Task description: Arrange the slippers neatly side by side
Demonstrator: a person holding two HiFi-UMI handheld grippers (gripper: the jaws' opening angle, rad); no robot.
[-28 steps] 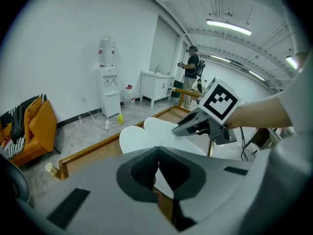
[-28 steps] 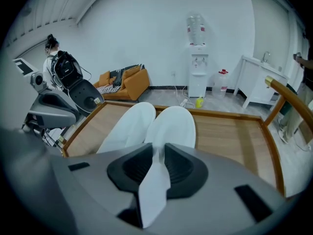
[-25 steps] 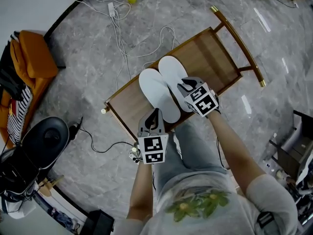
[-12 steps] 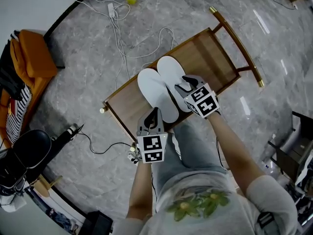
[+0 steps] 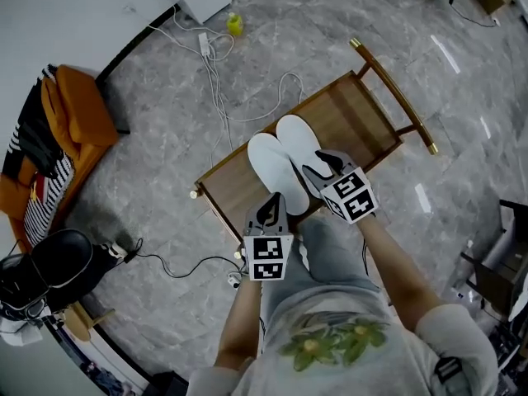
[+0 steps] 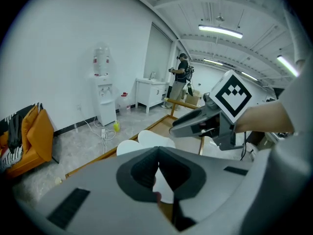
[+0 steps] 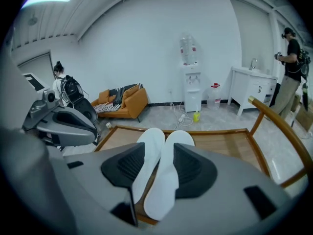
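Slippers (image 5: 271,167) lie side by side on the chair (image 5: 356,112) at mid-frame of the head view, long edges touching, toes toward the upper left, heels close to the seat's near edge; the pair already looks close to neat.

The right gripper (image 7: 160,163) has its jaws spread wide, with the right slipper (image 7: 164,185) running between them at the heel; whether the pads touch its sides is not clear. The left gripper (image 6: 157,153) has its jaw tips pressed together; white of the left slipper (image 6: 127,147) shows in the wedge under the tips, and I cannot tell if any heel edge is pinched there.

Risks, as I judge them: these slippers look thin and light, so a pad brushing one on the way out could skew it and open a gap in the pair; if the left tips do hold an edge, lifting would drag that slipper out of line; either heel, so near the edge, could slide off the seat with a pull toward the person.
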